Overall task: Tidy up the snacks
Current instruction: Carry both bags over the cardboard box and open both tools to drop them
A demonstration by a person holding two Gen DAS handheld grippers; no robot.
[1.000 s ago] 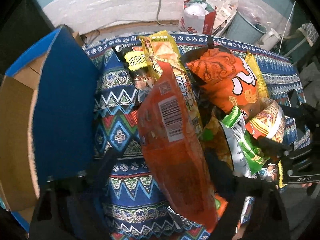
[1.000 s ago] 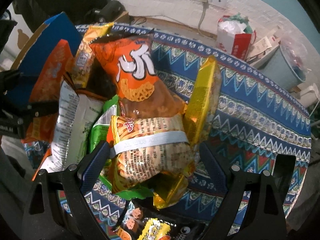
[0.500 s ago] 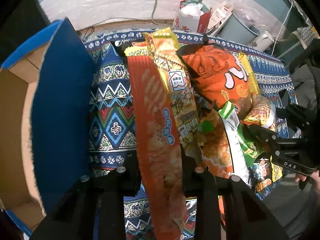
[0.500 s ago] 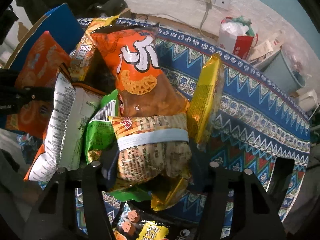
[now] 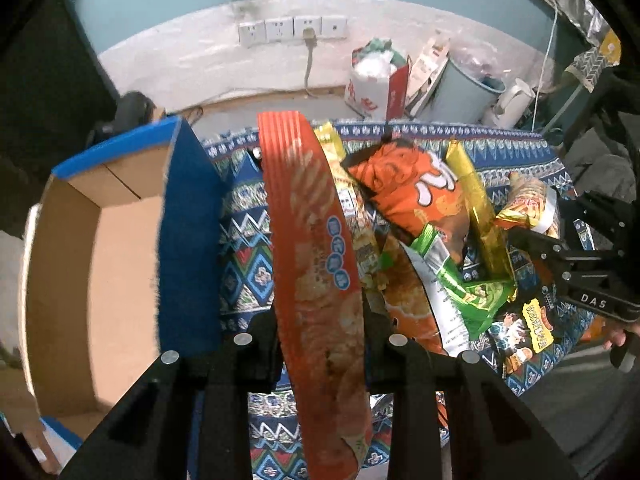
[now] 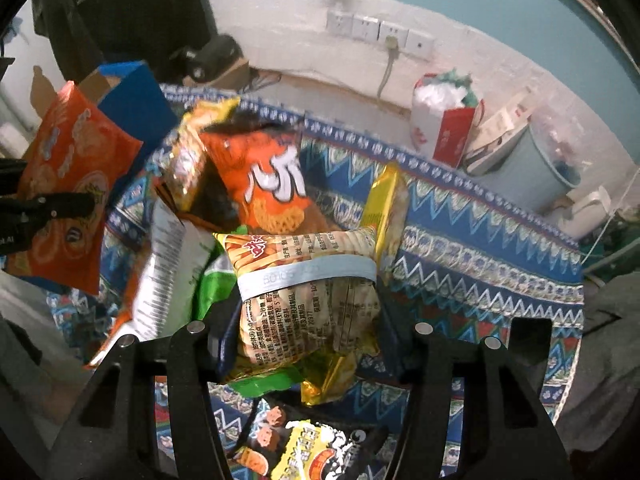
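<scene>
- Left gripper (image 5: 320, 332) clamped on orange chip bag (image 5: 316, 264), held up beside open cardboard box (image 5: 100, 264).
- Right gripper (image 6: 308, 320) clamped on fries packet (image 6: 308, 288), above snack pile (image 6: 256, 184) on patterned cloth (image 6: 480, 248).

Long orange-red chip bag (image 5: 316, 264) clamped upright between the left tongs (image 5: 320, 344), beside the open blue cardboard box (image 5: 100, 240). Striped fries packet (image 6: 304, 292) pinched in the right tongs (image 6: 308, 340), above the snack pile (image 6: 256, 188) mid-worktop.
</scene>
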